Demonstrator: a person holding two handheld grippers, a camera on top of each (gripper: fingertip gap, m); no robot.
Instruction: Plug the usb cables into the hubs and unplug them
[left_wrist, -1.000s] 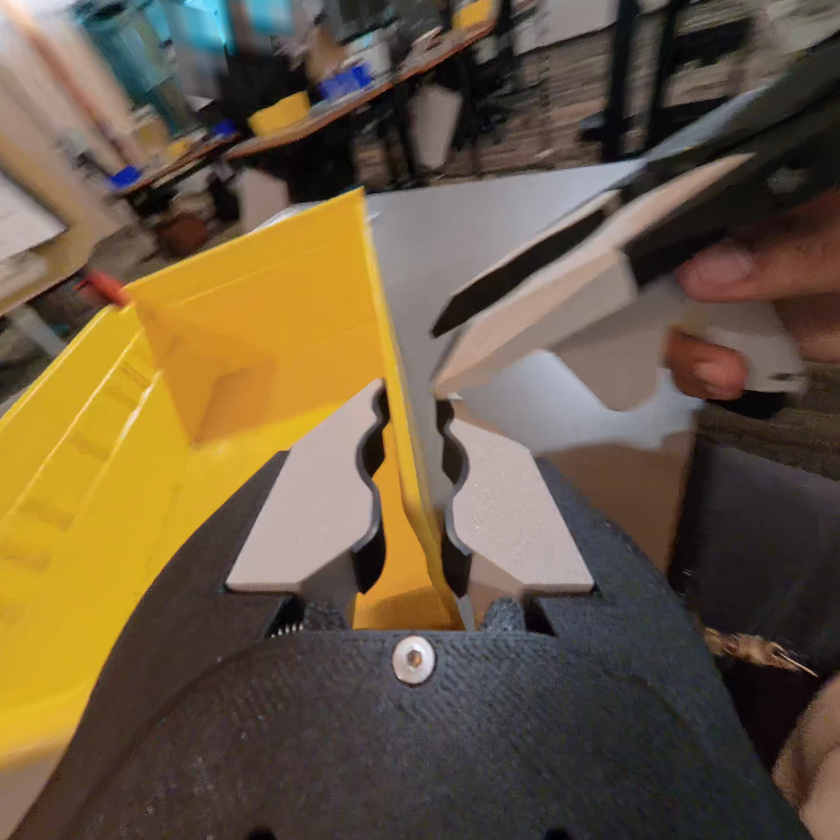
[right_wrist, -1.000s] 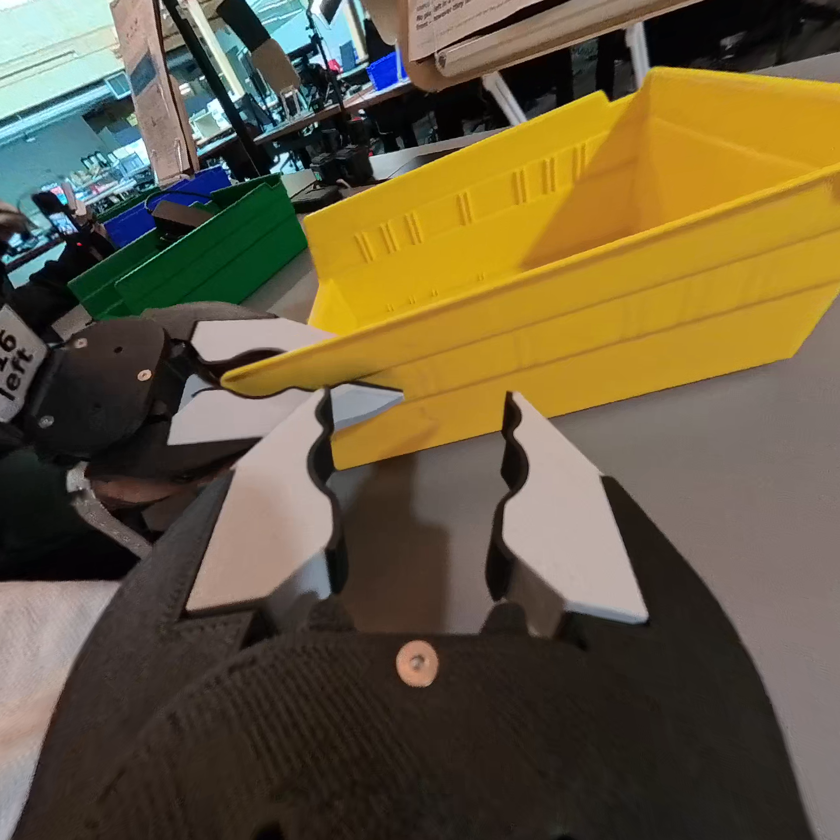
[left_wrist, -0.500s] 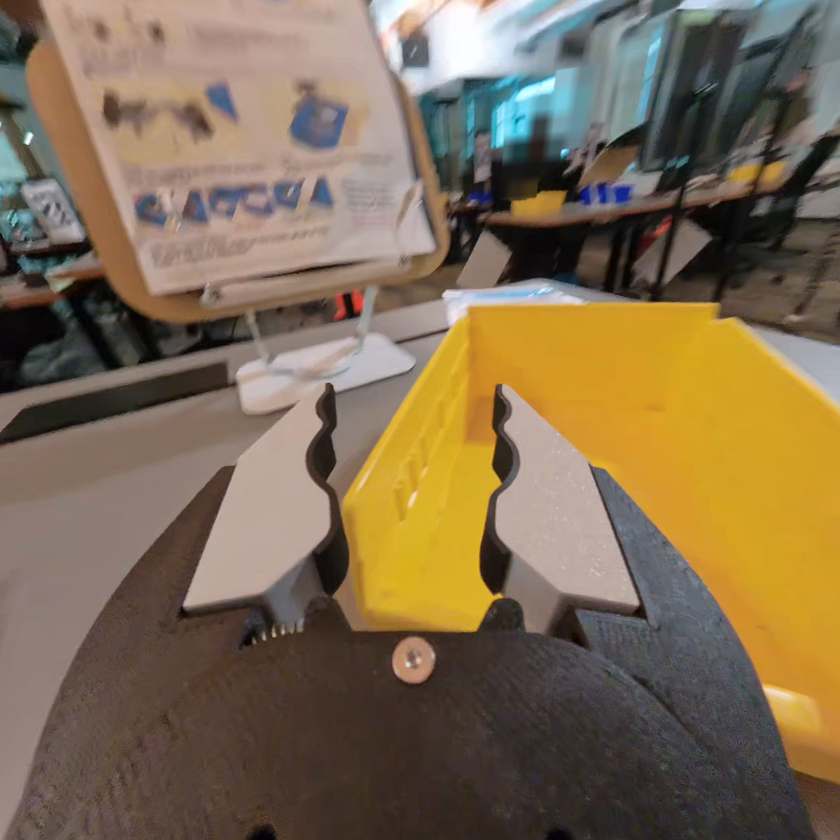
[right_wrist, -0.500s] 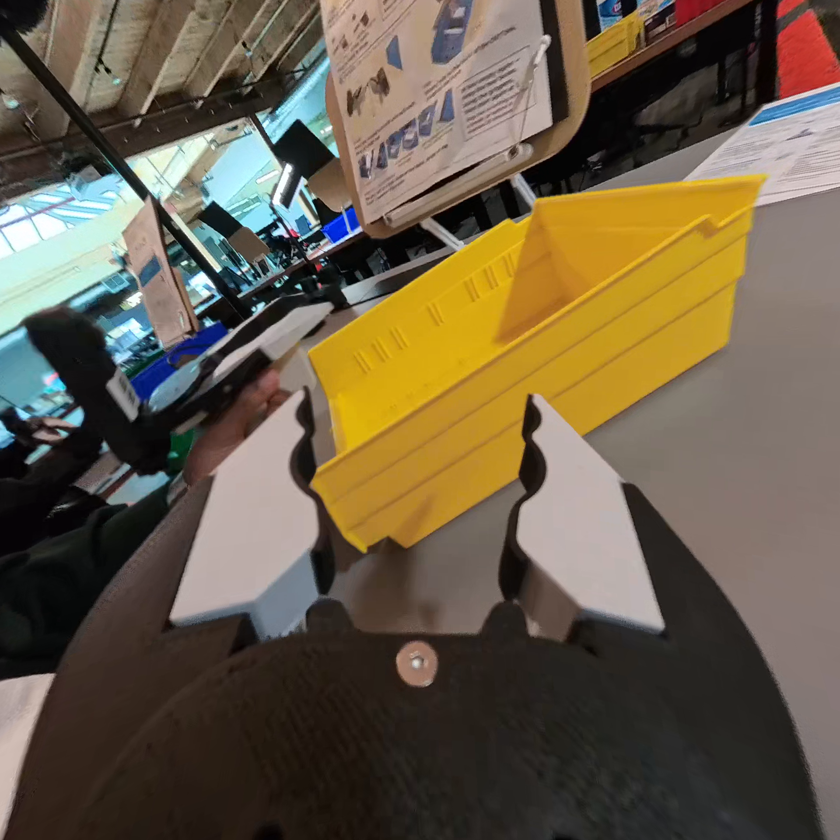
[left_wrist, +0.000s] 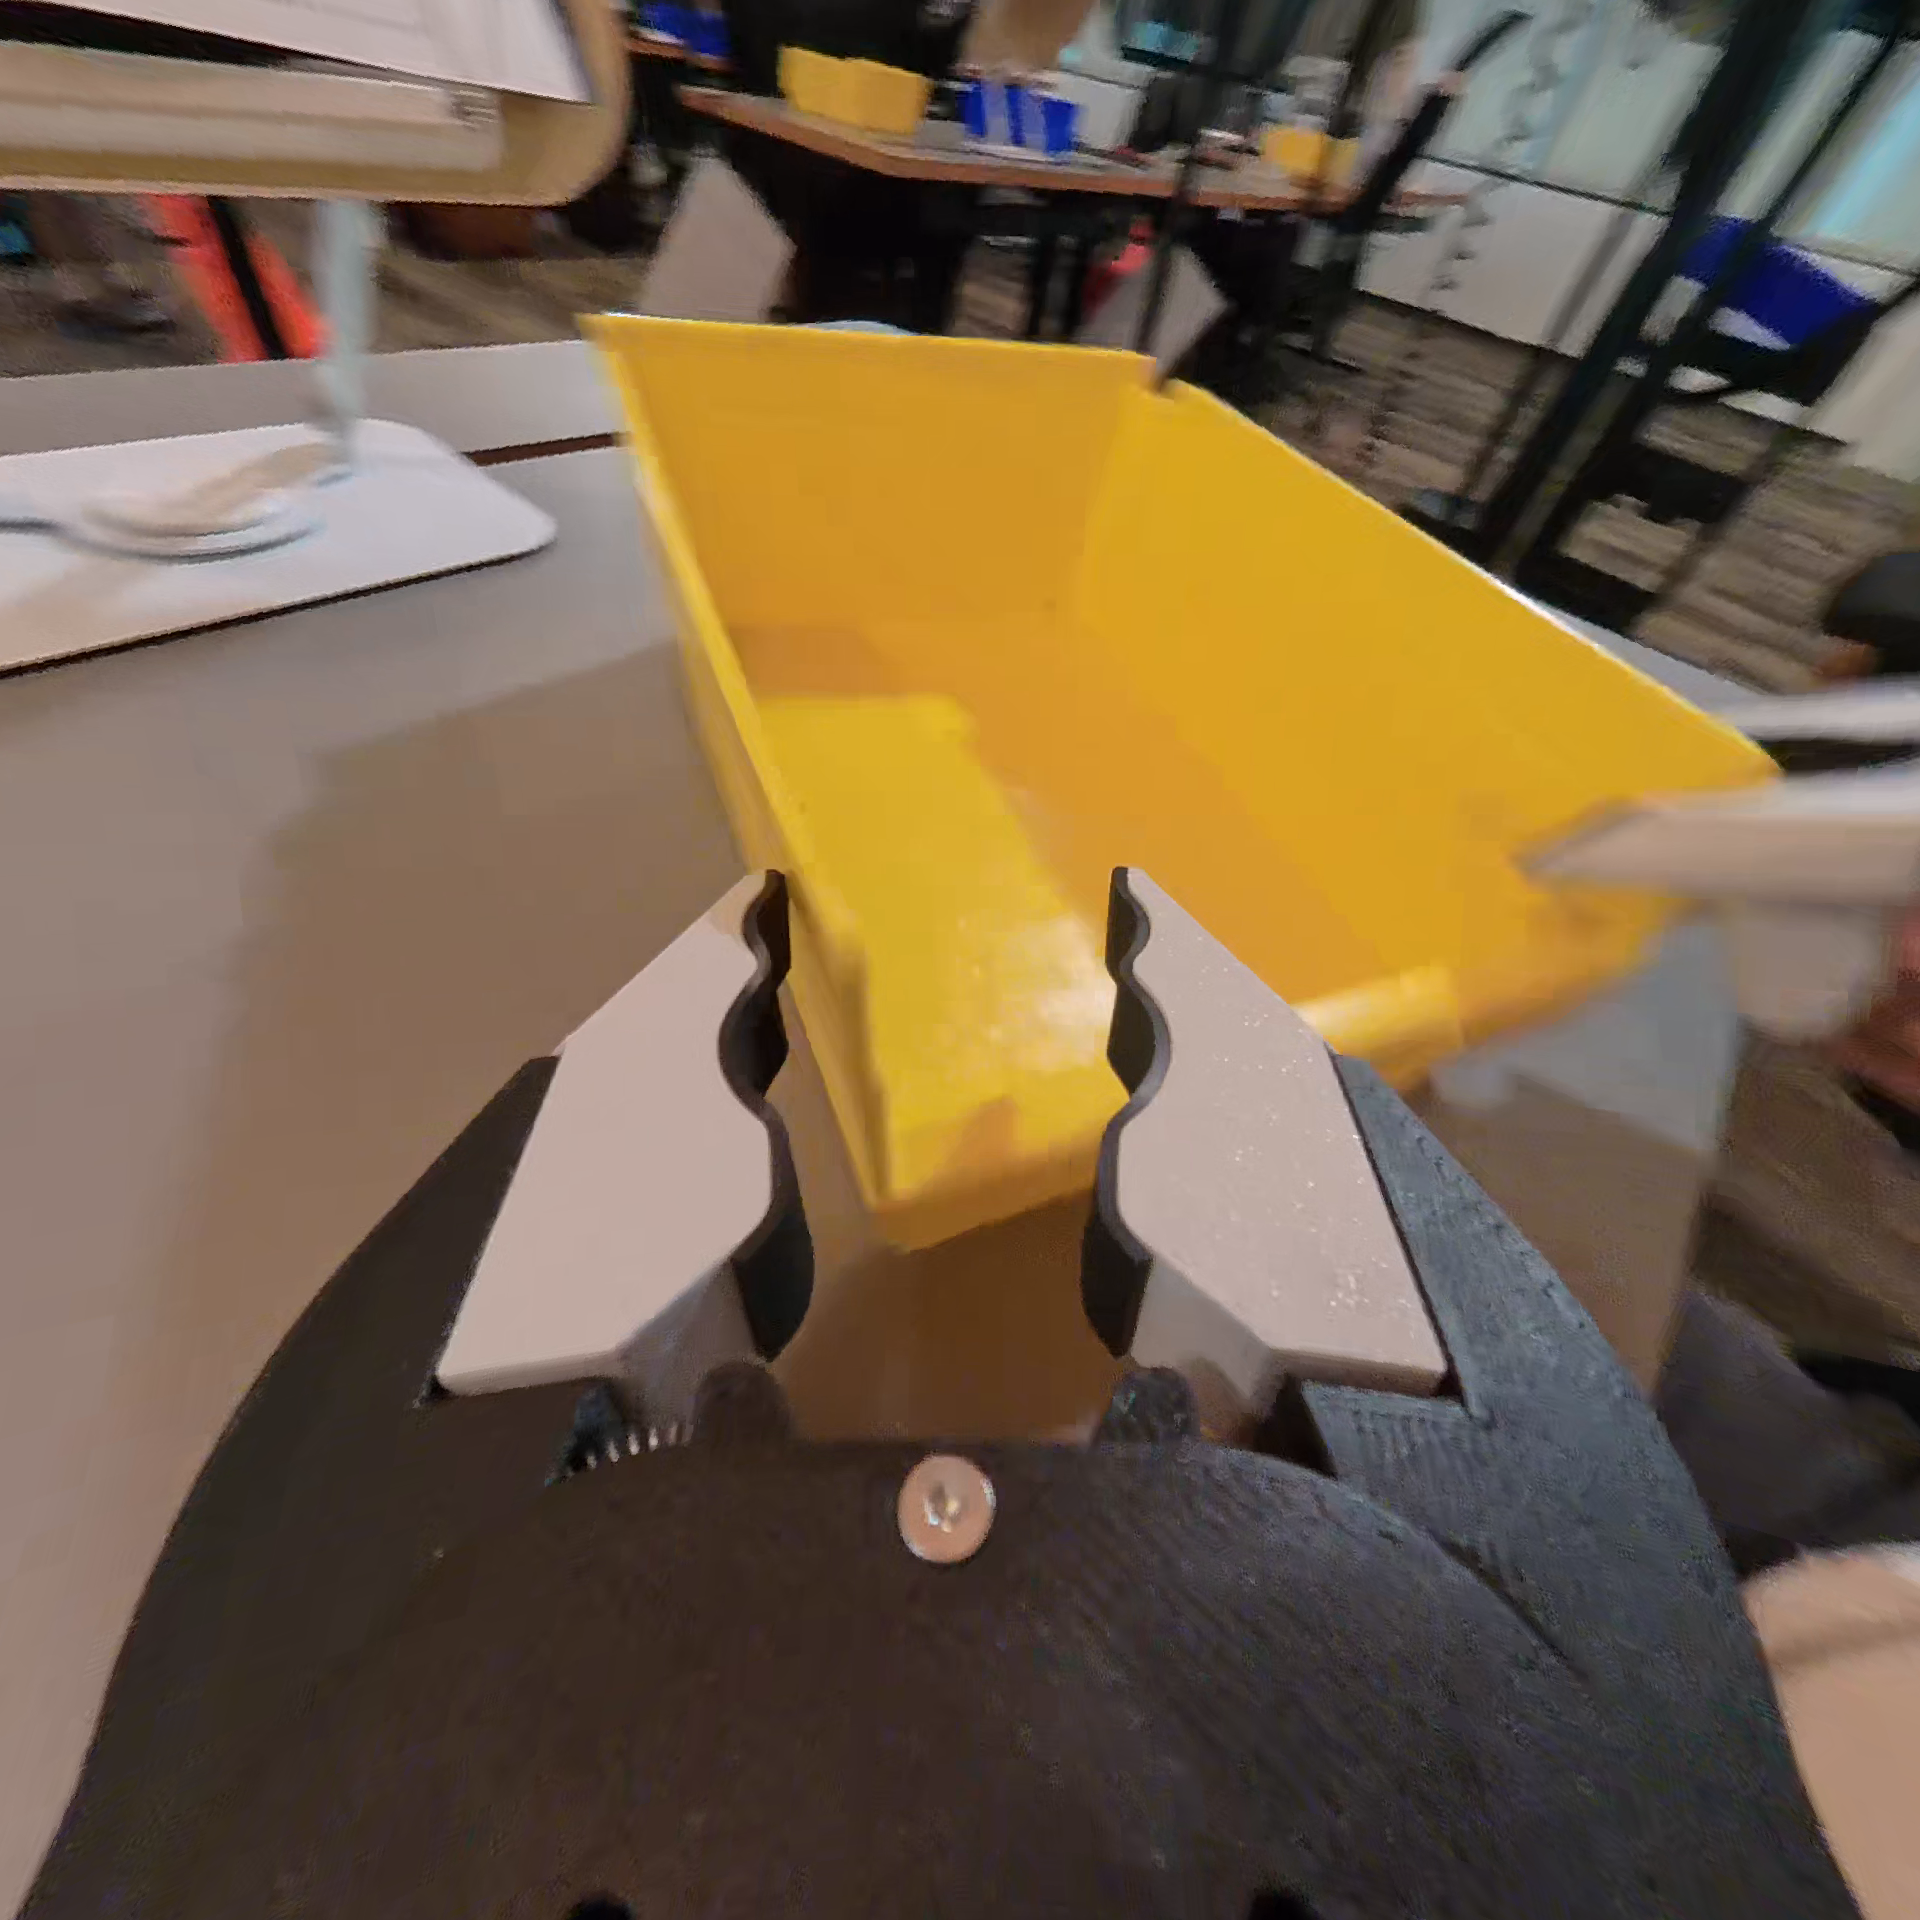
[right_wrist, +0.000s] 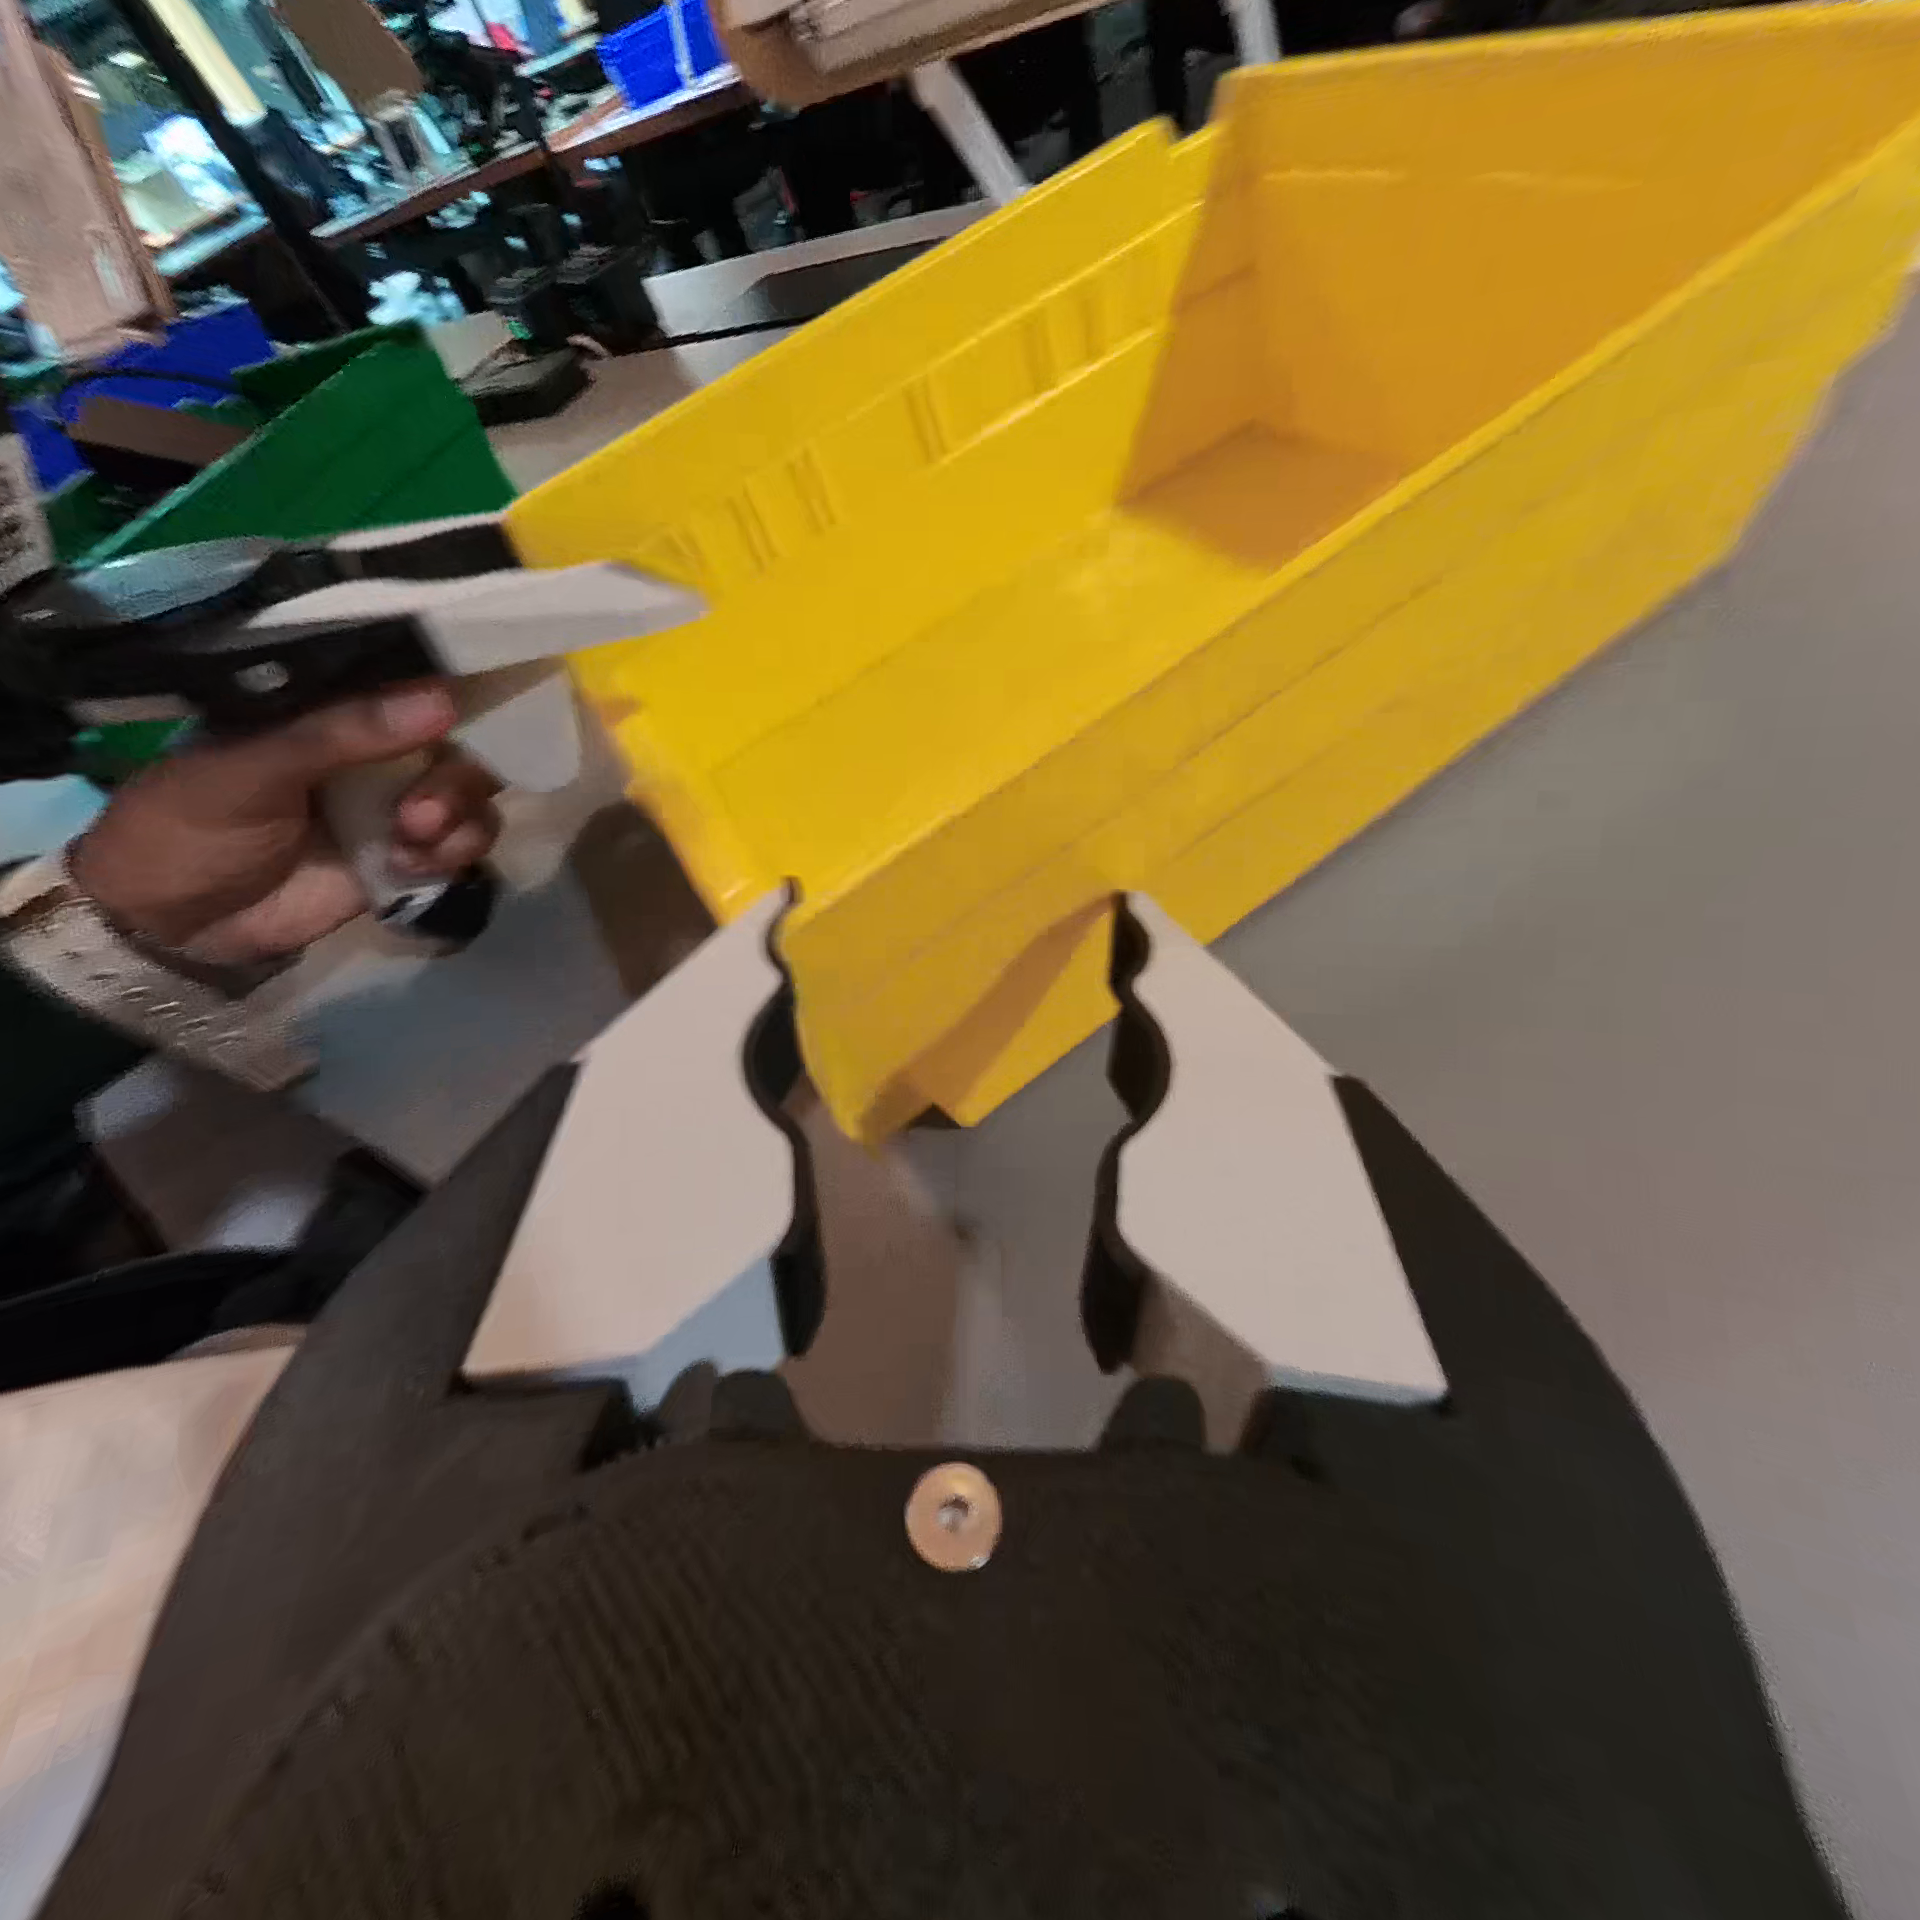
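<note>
No USB cable or hub shows in either view. An empty yellow bin (left_wrist: 1299, 675) stands on the grey table (left_wrist: 364, 831). My left gripper (left_wrist: 945, 894) is open, with the bin's near left wall between its fingers. My right gripper (right_wrist: 956, 914) is open, with the bin's (right_wrist: 1455, 260) near right corner between its fingers. The left gripper (right_wrist: 520, 613) also shows in the right wrist view, held in a hand at the bin's other near corner. The right gripper (left_wrist: 1714, 852) shows blurred at the right of the left wrist view.
A white stand base (left_wrist: 208, 540) with a clipboard above it sits at the far left of the table. A green bin (right_wrist: 343, 457) and a blue bin (right_wrist: 177, 353) stand further left. The table's front edge lies just below the bin's near end.
My left gripper, nearly closed around the bin's wall a second ago, has opened wide and swung to the near left corner. My right gripper has moved in to the near right corner.
</note>
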